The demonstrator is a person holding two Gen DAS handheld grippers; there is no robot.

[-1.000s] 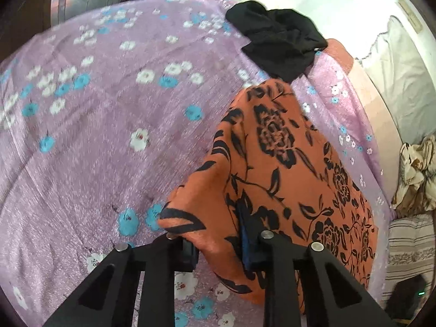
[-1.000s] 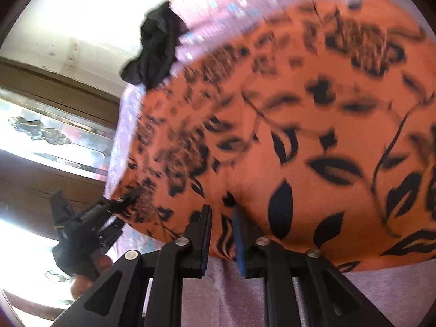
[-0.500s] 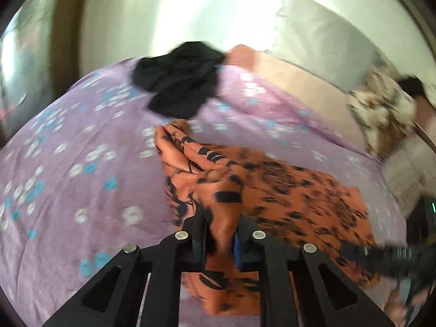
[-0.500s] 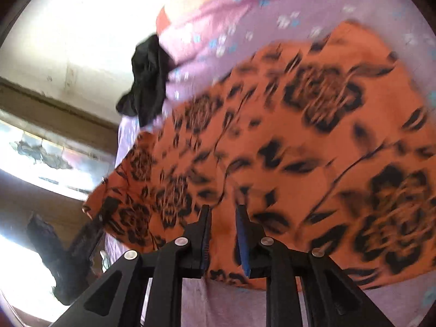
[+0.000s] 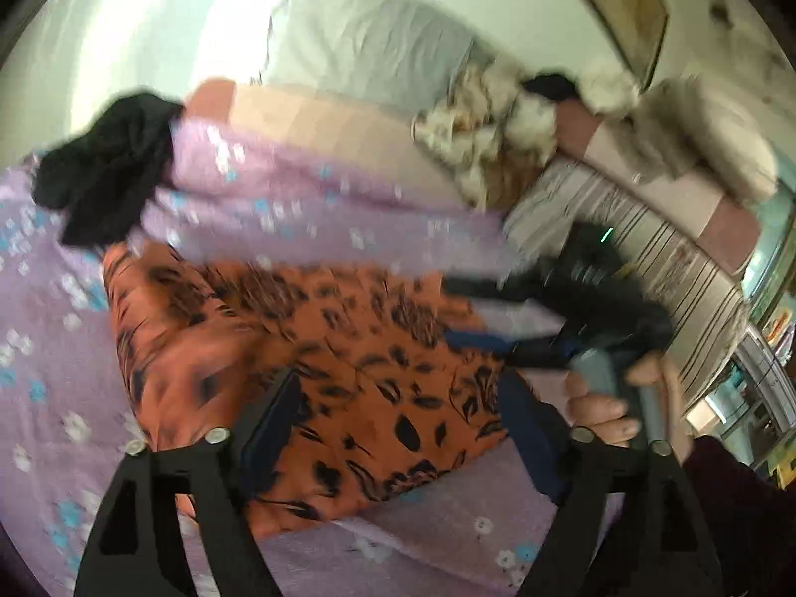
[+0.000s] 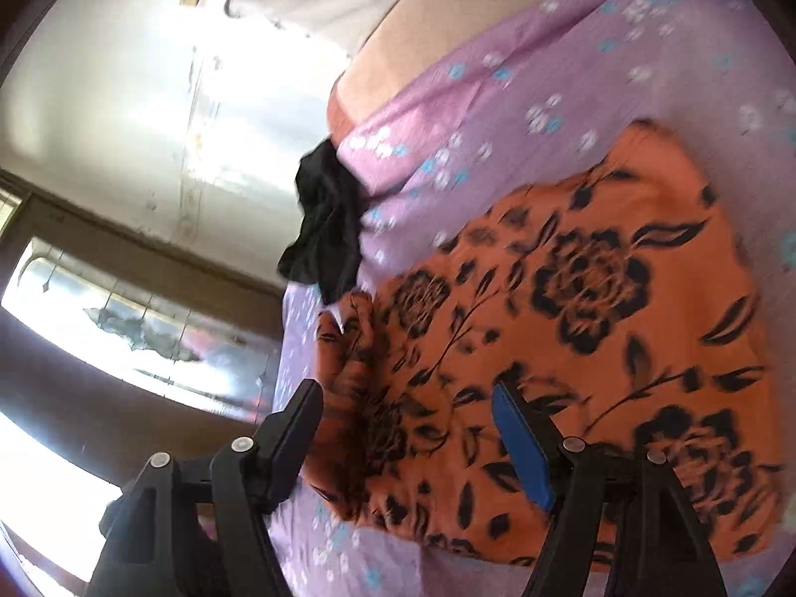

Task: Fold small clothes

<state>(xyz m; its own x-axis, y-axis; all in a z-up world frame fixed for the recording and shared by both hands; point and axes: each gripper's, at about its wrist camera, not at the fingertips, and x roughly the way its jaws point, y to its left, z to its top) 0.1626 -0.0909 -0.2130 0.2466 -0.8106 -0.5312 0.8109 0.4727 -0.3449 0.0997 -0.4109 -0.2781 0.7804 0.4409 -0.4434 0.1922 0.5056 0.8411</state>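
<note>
An orange garment with a black flower print lies folded and flat on the purple flowered bedsheet. My left gripper hovers over the garment's near edge; its jaws are opening and stand wide apart, with no cloth pinched between them. My right gripper is above the garment's near corner, its jaws also opening and free of the cloth. In the left wrist view the right gripper reaches in from the right, held by a hand.
A crumpled black garment lies at the bed's far corner. A grey pillow, a beige patterned cloth bundle and a striped cushion sit along the far side. A wall and window border the bed.
Both grippers were shut on the orange garment's edge and have let it go, opening wide. The garment has dropped flat onto the bed, and both grippers have drawn back and up.
</note>
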